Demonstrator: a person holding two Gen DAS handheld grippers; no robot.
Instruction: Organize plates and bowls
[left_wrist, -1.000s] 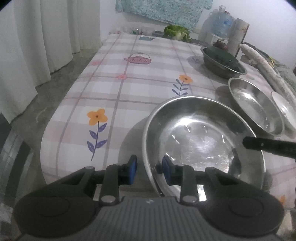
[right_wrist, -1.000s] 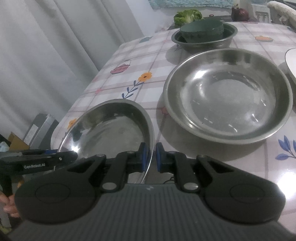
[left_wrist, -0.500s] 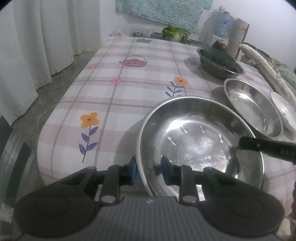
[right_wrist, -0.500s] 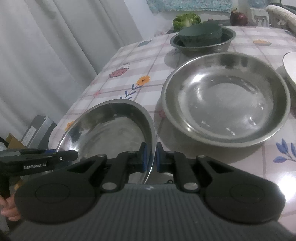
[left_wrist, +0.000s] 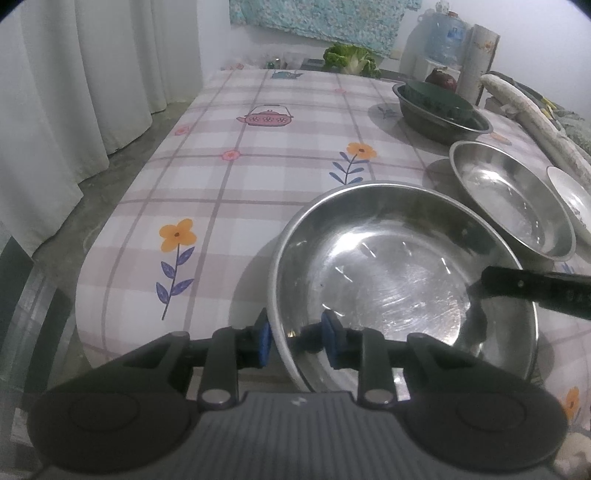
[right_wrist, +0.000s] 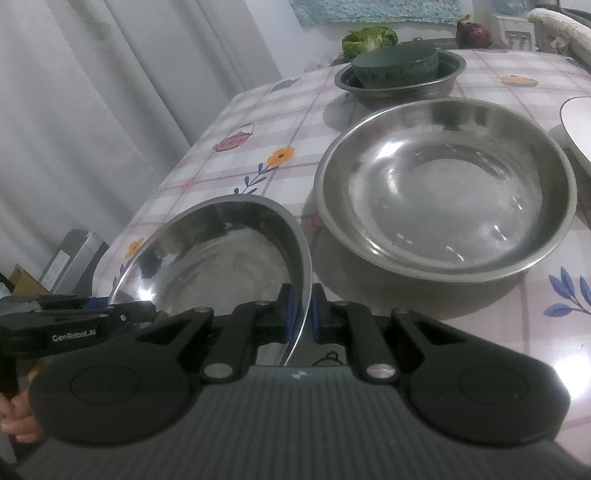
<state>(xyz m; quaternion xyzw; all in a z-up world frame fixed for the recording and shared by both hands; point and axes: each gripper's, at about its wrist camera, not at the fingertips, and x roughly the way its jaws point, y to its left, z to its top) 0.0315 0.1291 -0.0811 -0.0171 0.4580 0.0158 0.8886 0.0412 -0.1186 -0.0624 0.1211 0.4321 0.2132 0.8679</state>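
Wide shallow stainless-steel bowl (left_wrist: 399, 273) sitting tilted at the near edge of the checked floral surface (left_wrist: 229, 177); thin, stiff, slick rim is the only purchase. Left tongs (left_wrist: 295, 338) straddling the near rim, gap showing; right tongs (right_wrist: 299, 314) pinching the opposite rim. Second steel bowl (right_wrist: 443, 184) lying just beside, likely the nesting target

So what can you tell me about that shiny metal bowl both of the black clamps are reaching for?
The steel bowl is wide, shallow and round, with a thin rolled rim and a scuffed, mirror-like inside that holds nothing. It sits tilted near the table's front corner. The right gripper pinches its rim between blue pads. The left gripper straddles the opposite rim, one pad outside and one inside, with a gap showing. A second steel bowl sits just beyond it.
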